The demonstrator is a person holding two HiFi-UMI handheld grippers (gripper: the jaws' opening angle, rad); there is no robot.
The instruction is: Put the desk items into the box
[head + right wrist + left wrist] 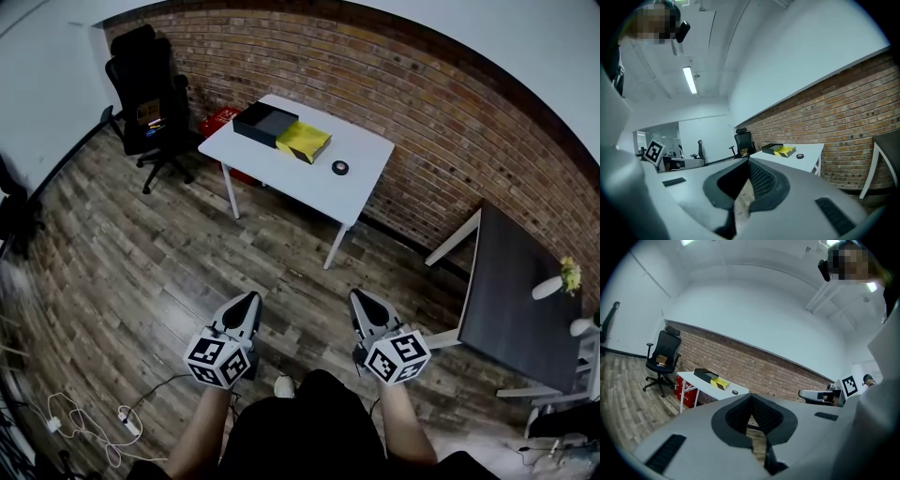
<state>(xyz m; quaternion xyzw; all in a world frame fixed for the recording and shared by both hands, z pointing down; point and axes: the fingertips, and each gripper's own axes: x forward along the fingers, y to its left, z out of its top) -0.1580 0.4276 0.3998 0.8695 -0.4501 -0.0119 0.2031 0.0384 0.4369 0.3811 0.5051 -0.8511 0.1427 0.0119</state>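
Observation:
A white table (281,176) stands by the brick wall, far ahead of me. On it lie a black box (265,123), a yellow item (304,142) against the box, and a small black tape roll (340,168). My left gripper (251,299) and right gripper (357,296) hang close to my body over the wooden floor, both shut and holding nothing. The left gripper view shows the box (704,373), the yellow item (721,383) and the roll (735,392) beyond the closed jaws. In the right gripper view the same box (771,147) and roll (800,156) sit on the distant table.
A black office chair (145,84) stands left of the table, with a red crate (217,120) behind it. A dark table (516,300) with small vases is at my right. Cables and a plug strip (89,424) lie on the floor at my left.

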